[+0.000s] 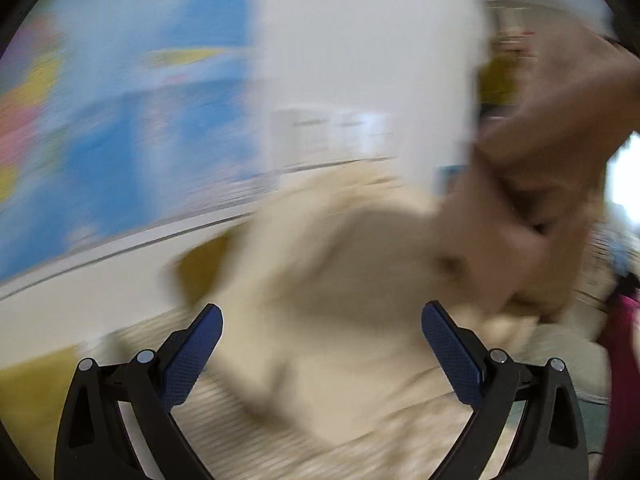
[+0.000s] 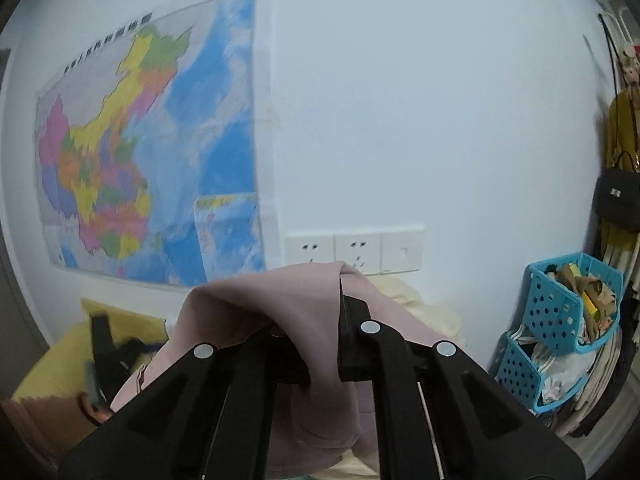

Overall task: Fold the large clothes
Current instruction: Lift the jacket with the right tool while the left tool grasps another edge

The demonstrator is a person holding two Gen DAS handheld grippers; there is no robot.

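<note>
My right gripper (image 2: 340,280) is shut on a dusty-pink garment (image 2: 280,304) and holds it up in front of the wall; the cloth drapes over both fingers and hangs down. In the blurred left wrist view the same garment (image 1: 344,292) looks cream-beige and hangs ahead of my left gripper (image 1: 322,314), which is open with nothing between its blue pads (image 1: 192,352). The person's bare arm and hand (image 1: 552,184) reach in from the right, against the cloth. The left gripper also shows low in the right wrist view (image 2: 104,352), blurred.
A wall map (image 2: 152,152) hangs at the left, wall sockets (image 2: 356,250) at the middle. A yellow bedspread (image 2: 52,372) and cream bedding (image 2: 420,304) lie below. Two stacked blue baskets (image 2: 560,320) of clothes stand at the right, with hanging bags (image 2: 618,196) above.
</note>
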